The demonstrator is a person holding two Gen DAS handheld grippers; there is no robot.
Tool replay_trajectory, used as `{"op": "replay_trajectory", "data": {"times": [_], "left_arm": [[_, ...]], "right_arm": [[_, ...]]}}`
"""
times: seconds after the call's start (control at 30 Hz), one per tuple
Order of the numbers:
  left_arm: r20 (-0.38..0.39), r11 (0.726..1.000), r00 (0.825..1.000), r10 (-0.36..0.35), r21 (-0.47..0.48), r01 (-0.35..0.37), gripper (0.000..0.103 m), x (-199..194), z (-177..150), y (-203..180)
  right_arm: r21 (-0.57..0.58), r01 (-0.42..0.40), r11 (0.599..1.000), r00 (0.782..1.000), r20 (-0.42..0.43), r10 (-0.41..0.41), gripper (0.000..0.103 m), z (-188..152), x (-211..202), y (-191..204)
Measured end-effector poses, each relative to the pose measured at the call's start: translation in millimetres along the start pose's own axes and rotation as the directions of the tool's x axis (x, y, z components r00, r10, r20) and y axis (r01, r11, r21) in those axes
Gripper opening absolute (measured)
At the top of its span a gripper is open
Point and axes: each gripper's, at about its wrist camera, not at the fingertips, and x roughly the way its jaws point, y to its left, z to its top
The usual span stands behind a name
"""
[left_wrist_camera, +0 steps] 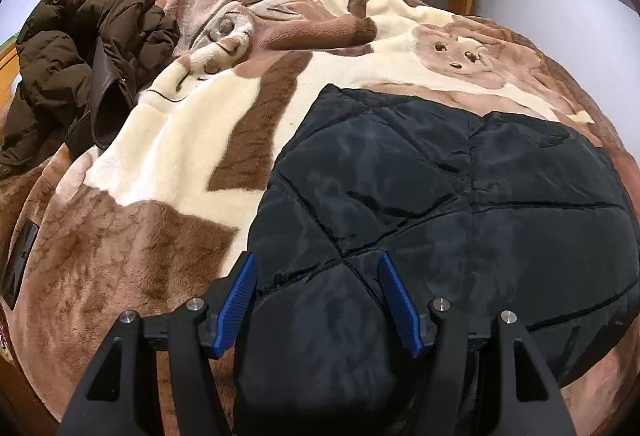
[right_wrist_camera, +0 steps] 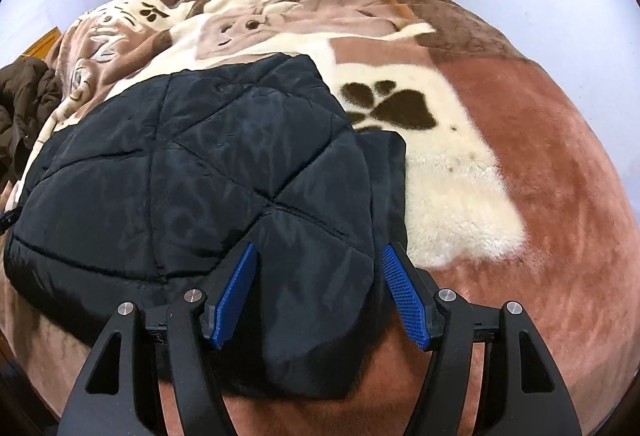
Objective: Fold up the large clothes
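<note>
Left tool (left_wrist_camera: 316, 268): open, astride the black jacket (left_wrist_camera: 460, 196) near edge.
Right tool (right_wrist_camera: 318, 260): open, astride the same edge.
Jacket: stretches away across the bed (left_wrist_camera: 160, 156).

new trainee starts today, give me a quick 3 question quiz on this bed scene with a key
1. True or false: the left gripper and the right gripper are both open, each with the near edge of the black quilted jacket between its fingers.
2. Multiple choice: where is the brown puffer coat? A) heaped at the far left of the bed B) laid flat under the black jacket C) hanging on the door
3. Fill the blank: in the right wrist view, the dark print on the cream patch of the blanket right of the jacket is a ____ print.

Key: 1 true; 2 A; 3 paw
</note>
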Motion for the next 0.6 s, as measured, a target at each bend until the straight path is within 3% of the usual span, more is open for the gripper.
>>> {"op": "replay_trajectory", "data": {"times": [0.33, 0.43, 0.6], "left_arm": [[-0.009, 1.0, 1.0, -0.01, -0.003, 0.01, 0.068, 18, 6, 0], [-0.017, 0.998, 0.999, -0.049, -0.036, 0.048, 0.075, 29, 10, 9], [-0.044, 0.983, 0.987, -0.152, -0.116, 0.146, 0.083, 50, 11, 25]], "right_arm": [[0.037, -0.035, 0.999, 0.999, -0.013, 0.035, 0.068, 1, 16, -10], [0.061, -0.041, 0.997, 0.999, -0.022, 0.042, 0.076, 3, 23, -16], [0.121, -0.099, 0.988, 0.994, -0.043, 0.105, 0.077, 5, 36, -27]]}}
